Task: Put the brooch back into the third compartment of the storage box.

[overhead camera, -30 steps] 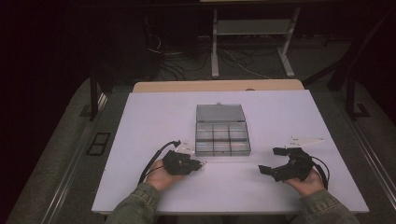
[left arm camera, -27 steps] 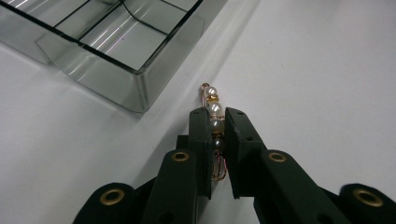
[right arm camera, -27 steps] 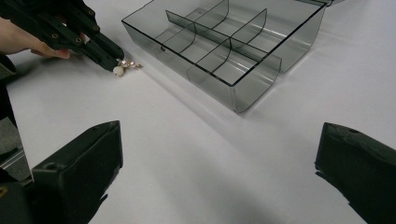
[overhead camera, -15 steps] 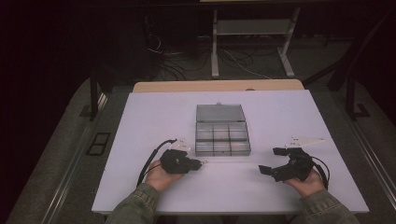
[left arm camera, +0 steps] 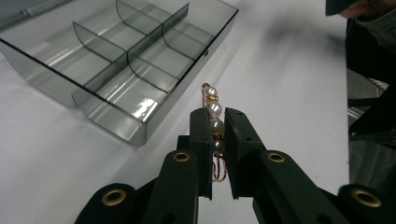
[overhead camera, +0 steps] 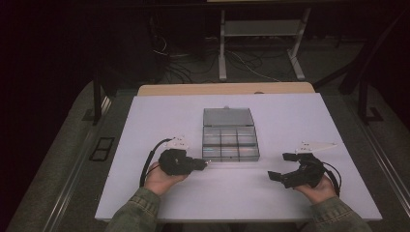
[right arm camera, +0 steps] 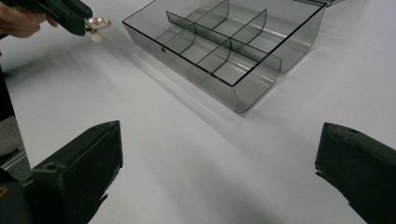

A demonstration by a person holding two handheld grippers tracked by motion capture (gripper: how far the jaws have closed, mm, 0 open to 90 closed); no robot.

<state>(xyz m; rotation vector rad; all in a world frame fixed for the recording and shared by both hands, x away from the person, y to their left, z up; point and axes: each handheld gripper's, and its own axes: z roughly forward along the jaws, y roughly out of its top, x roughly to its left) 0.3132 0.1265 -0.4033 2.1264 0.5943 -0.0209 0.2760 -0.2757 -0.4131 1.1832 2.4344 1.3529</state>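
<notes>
A small piece of jewellery made of white pearl beads on thin gold wire (left arm camera: 214,122) is clamped between the jaws of the left gripper (left arm camera: 215,140), its beaded end sticking out past the jaw tips and its wire loops hanging below them. In the high view the left gripper (overhead camera: 180,162) sits at the near left of the white counter (overhead camera: 145,125), with the piece just left of the near left corner of a clear smoky-grey plastic organiser box with six compartments (overhead camera: 230,144) and apart from it. The right gripper view shows the piece (right arm camera: 96,28) held above the counter rather than lying on it. The box stands at the middle of the counter, its lid (overhead camera: 227,116) open and lying flat on the far side, its compartments bare. The right gripper (overhead camera: 295,169) rests at the near right, well apart from the box, its jaws wide apart and holding nothing.
</notes>
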